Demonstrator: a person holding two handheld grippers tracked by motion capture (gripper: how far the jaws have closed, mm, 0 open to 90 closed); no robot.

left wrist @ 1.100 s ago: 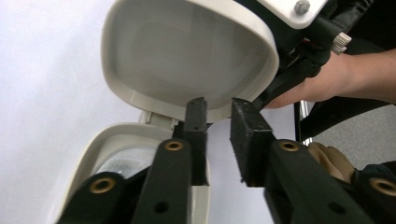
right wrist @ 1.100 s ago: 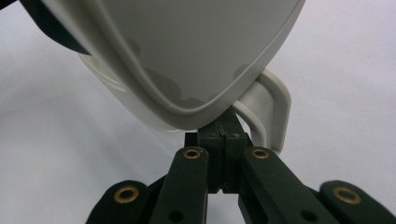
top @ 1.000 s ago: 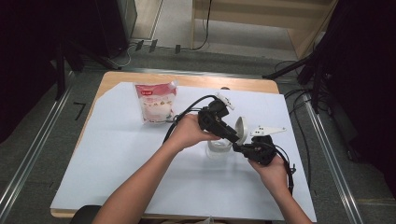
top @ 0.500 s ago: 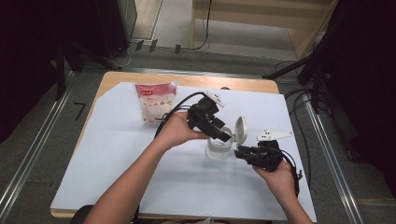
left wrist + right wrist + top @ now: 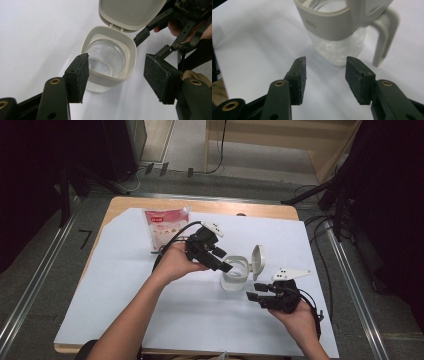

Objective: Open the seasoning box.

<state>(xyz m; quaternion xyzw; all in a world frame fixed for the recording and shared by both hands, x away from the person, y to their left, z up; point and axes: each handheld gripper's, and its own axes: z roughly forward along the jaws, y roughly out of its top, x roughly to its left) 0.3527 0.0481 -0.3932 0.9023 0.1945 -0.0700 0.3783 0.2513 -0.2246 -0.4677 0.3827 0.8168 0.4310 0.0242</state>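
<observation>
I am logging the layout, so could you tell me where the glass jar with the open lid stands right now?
In the high view the jar stands right of centre on the white sheet, between the left gripper and the right gripper.

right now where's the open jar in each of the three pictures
High view: the jar stands right of centre on the white table cover, between the two tools.
Left gripper view: upper middle, seen from above, just beyond the tool's open jaws.
Right gripper view: top centre, side on, handle at right.
Shared landmark: its flipped-up lid, also at the top of the left gripper view.
</observation>
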